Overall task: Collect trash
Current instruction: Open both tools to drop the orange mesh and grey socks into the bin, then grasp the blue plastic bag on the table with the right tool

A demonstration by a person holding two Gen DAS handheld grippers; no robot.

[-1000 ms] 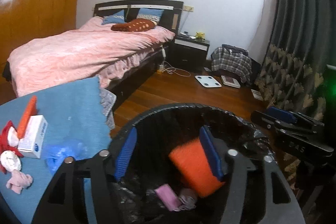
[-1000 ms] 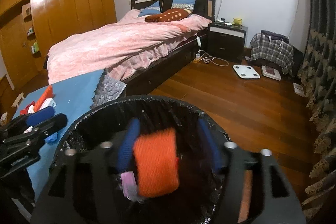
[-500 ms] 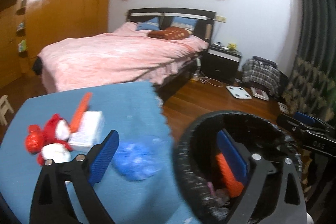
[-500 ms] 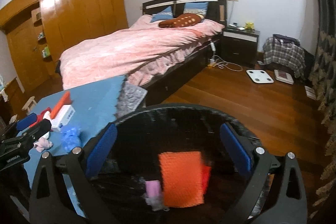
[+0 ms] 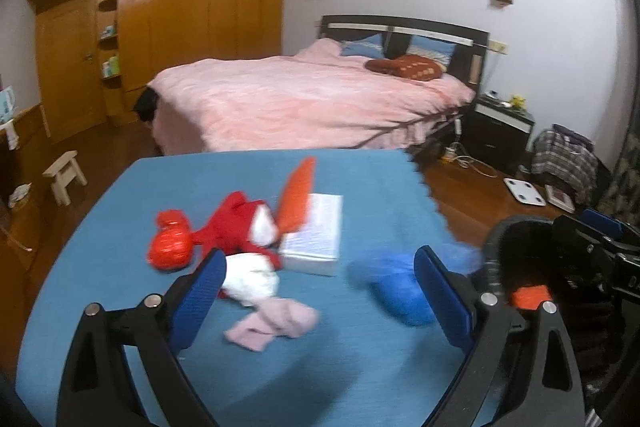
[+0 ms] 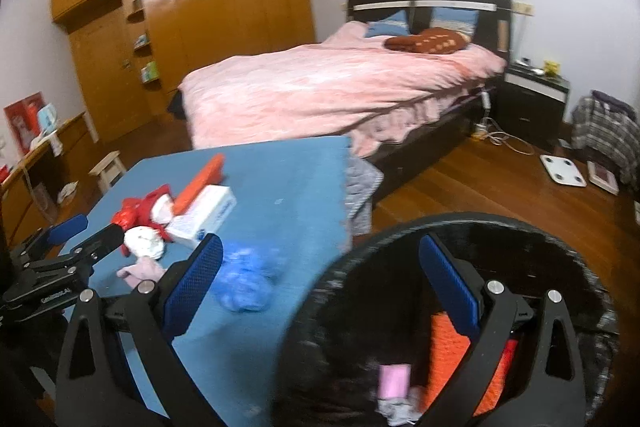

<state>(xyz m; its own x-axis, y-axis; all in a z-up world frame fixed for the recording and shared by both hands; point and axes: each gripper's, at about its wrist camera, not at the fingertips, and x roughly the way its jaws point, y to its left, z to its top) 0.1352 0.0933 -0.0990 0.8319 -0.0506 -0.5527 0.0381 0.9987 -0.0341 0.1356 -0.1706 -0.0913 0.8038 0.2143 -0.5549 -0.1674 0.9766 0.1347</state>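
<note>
Trash lies on the blue table: a red crumpled bag, white crumpled paper, a pink tissue, a blue plastic wad, a white box and an orange pack. My left gripper hangs open and empty above the tissue and the wad. The black-lined bin stands right of the table, with an orange piece and a pink scrap inside. My right gripper is open and empty, straddling the bin's left rim. The blue plastic wad lies near its left finger.
A pink-covered bed stands behind the table. Behind the bed a wooden wardrobe lines the wall, and a small stool sits at the left. A white scale and a plaid bag rest on the wooden floor. The left gripper shows at the left of the right wrist view.
Both grippers opened and let orange pieces drop into the bin. Both then swung left, away from the bin and toward the table with the trash.
</note>
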